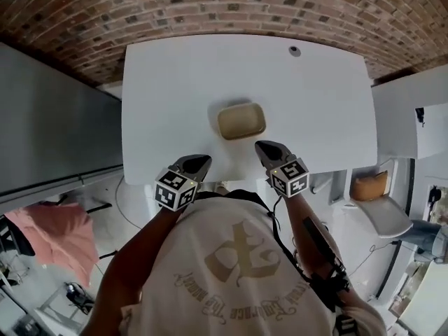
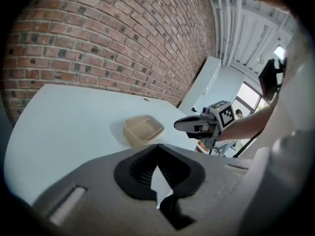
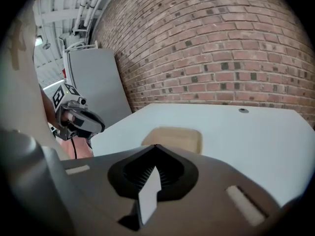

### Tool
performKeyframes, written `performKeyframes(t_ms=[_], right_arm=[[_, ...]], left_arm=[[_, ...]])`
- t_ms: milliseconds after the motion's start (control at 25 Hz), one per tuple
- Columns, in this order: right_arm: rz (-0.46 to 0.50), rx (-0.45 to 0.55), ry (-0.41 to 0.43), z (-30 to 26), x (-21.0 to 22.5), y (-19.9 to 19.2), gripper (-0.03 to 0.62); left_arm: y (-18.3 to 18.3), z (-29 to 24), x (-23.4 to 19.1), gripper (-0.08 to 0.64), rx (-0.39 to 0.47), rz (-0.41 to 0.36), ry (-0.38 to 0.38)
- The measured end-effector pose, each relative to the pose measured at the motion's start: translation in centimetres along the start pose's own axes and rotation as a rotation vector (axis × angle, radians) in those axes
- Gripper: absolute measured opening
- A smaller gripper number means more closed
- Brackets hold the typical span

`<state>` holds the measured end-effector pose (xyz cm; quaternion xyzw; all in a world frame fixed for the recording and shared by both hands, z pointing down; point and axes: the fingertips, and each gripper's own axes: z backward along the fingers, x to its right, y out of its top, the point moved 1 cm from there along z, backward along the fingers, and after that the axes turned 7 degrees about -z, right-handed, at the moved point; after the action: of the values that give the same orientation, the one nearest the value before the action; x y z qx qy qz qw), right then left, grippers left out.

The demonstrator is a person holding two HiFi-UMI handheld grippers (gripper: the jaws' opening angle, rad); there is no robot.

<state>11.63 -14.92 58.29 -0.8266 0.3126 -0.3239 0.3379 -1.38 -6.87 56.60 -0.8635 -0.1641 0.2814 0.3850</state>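
Jaws are sitting tip to tip, gripping nothing, on the left gripper (image 1: 196,163) and the right gripper (image 1: 269,149) at a white table (image 1: 175,82).

Both grippers are hovering over the table's 6 o'clock edge, while a shallow tan tray (image 1: 241,120), rectangular with rounded corners and a matte, fibrous look, is lying apart from them at 12 o'clock on the smooth top. A small round grey fitting (image 1: 295,50) is sitting at the tray's 1 o'clock. Ribbed black pads (image 2: 133,173) are lining the grey jaws, and marker cubes (image 1: 175,189) are showing black-and-white squares. A red brick wall (image 1: 210,5) is running behind. The shirt print (image 1: 238,271) is proving unreadable.
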Motion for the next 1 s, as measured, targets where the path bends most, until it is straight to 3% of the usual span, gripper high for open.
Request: performKeyframes(t_ms=[160, 480, 720, 1000], right_arm=[[0.136, -0.091, 0.041, -1.4, 0.0, -0.6, 0.009], [0.615, -0.29, 0.134, -3.6, -1.3, -1.7, 0.017], [0.887, -0.408, 0.209, -4.7, -1.0, -2.7, 0.039], [1.074, -0.533, 0.231, -5.6, 0.4, -3.9, 0.051]], left_arm=[[-0.4, -0.2, -0.2, 0.004, 0.01, 0.038, 0.028], [-1.0, -0.4, -0.1, 0.005, 0.027, 0.104, 0.089], [-1.7, 0.4, -1.3, 0.005, 0.05, 0.154, 0.149], [-2.2, 1.5, -1.8, 0.004, 0.075, 0.195, 0.202]])
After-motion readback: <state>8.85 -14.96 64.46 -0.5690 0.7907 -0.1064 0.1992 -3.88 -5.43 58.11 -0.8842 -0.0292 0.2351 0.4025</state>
